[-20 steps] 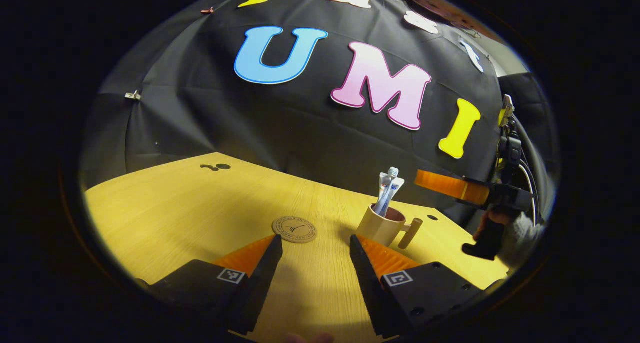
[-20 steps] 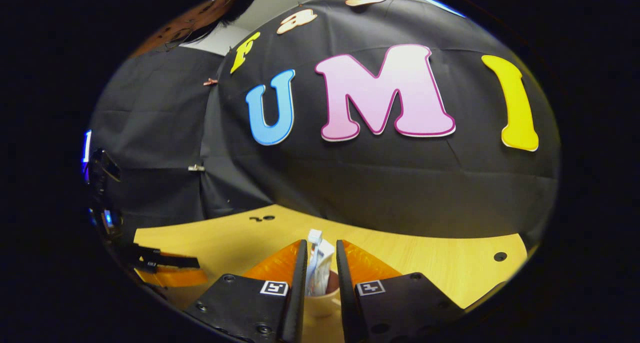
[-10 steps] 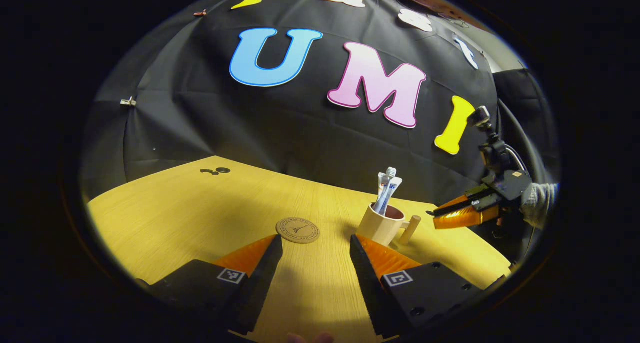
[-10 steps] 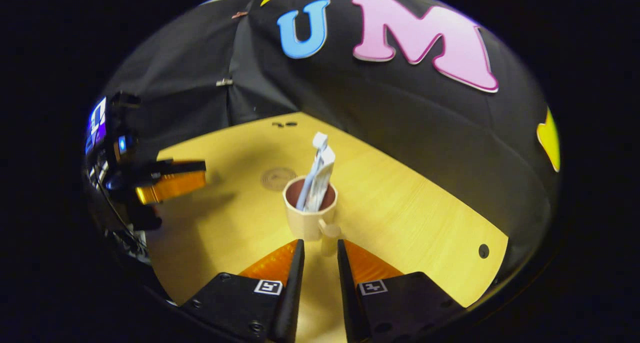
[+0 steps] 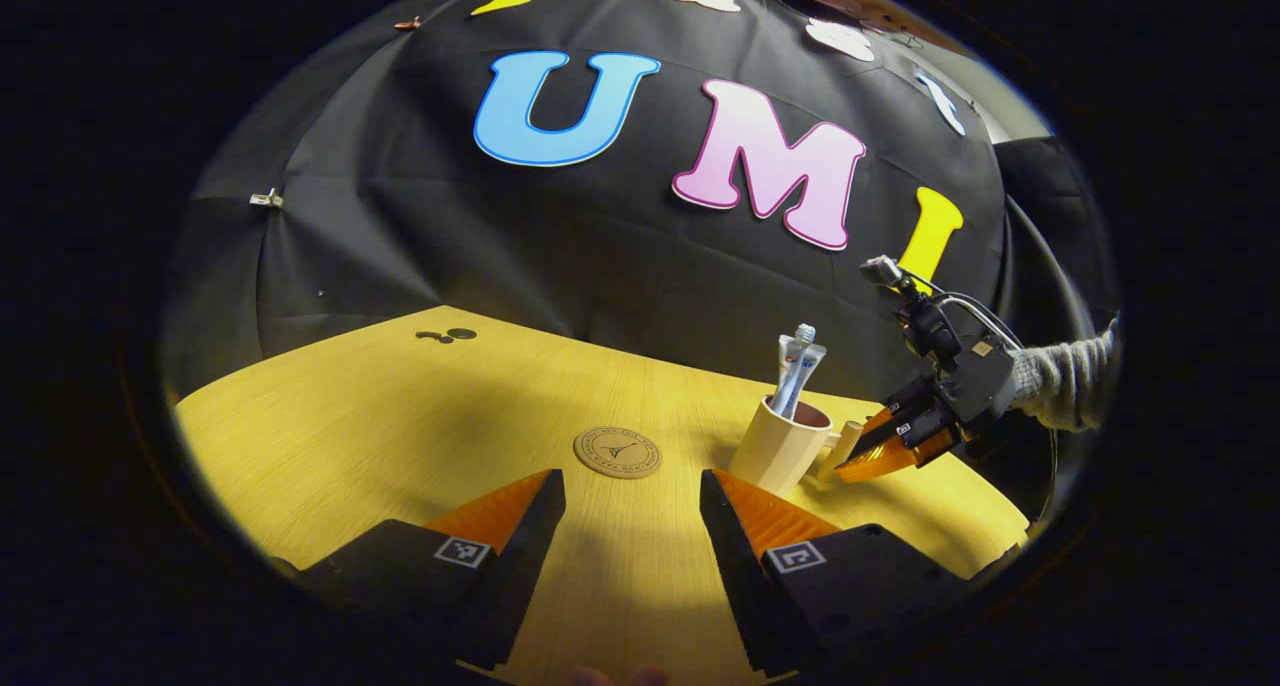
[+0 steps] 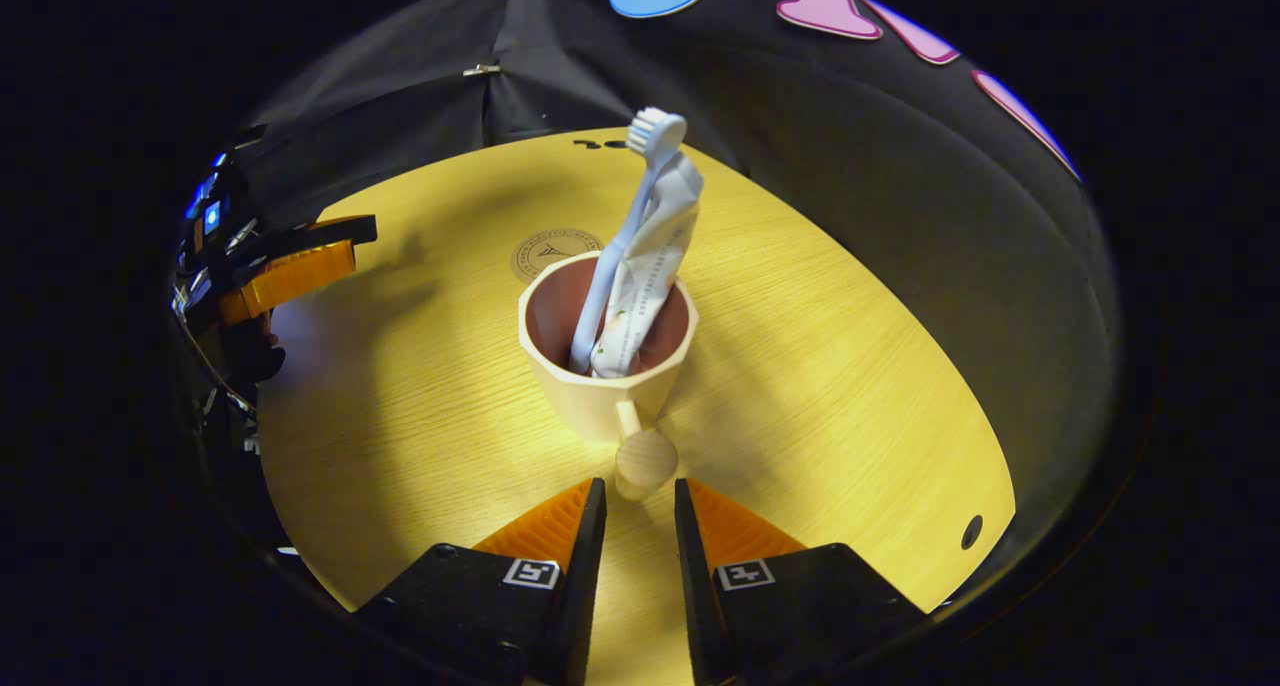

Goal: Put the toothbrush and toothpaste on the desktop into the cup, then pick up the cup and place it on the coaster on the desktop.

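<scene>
A: Nearing the cup's (image 6: 605,366) handle, right hand-held gripper (image 6: 640,501)?
B: Yes, narrowly parted, empty. Brush (image 6: 640,181) and paste (image 6: 645,266) stand inside; coaster (image 6: 553,253) waits at twelve o'clock.

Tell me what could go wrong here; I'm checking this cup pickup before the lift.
The right gripper lines up on the cup by its knob handle alone, so the cup may swing or slip. The toothbrush and toothpaste stand tall and could tip out. The coaster is small.
</scene>
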The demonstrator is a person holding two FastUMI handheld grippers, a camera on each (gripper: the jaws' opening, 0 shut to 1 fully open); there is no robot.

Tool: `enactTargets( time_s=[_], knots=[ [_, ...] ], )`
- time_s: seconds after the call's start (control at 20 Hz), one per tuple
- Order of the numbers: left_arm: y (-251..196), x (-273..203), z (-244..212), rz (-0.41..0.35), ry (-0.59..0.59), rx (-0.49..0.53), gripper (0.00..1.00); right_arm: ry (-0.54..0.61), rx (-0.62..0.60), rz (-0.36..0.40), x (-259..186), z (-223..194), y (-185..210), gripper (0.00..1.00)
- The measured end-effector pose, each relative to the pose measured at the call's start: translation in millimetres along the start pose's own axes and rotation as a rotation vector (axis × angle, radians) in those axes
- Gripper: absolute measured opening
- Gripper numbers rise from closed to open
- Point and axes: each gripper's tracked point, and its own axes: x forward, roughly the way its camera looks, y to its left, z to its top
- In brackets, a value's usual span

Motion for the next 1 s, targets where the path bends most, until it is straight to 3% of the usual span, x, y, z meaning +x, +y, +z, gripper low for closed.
enactTargets(
  time_s=[0.4,0.7,0.8,0.9,0.95,1.0],
  knots=[
    [21,3,-1,0.046,0.006,-0.031,0.85,0.084,-0.097,0.037,27,11,2,0.42],
    [35,1,-2,0.059,0.016,-0.038,0.85,0.163,-0.104,0.044,44,5,6,0.42],
    [38,0,-2,0.06,0.018,-0.039,0.84,0.167,-0.071,0.064,41,11,12,0.31],
    [40,-2,0,0.062,0.016,-0.043,0.85,0.171,-0.065,0.063,41,13,14,0.31],
    [41,-2,0,0.063,0.015,-0.047,0.85,0.168,-0.08,0.052,38,15,13,0.24],
    [42,-3,1,0.062,0.016,-0.051,0.85,0.155,-0.09,0.04,40,16,13,0.3]
  ],
)
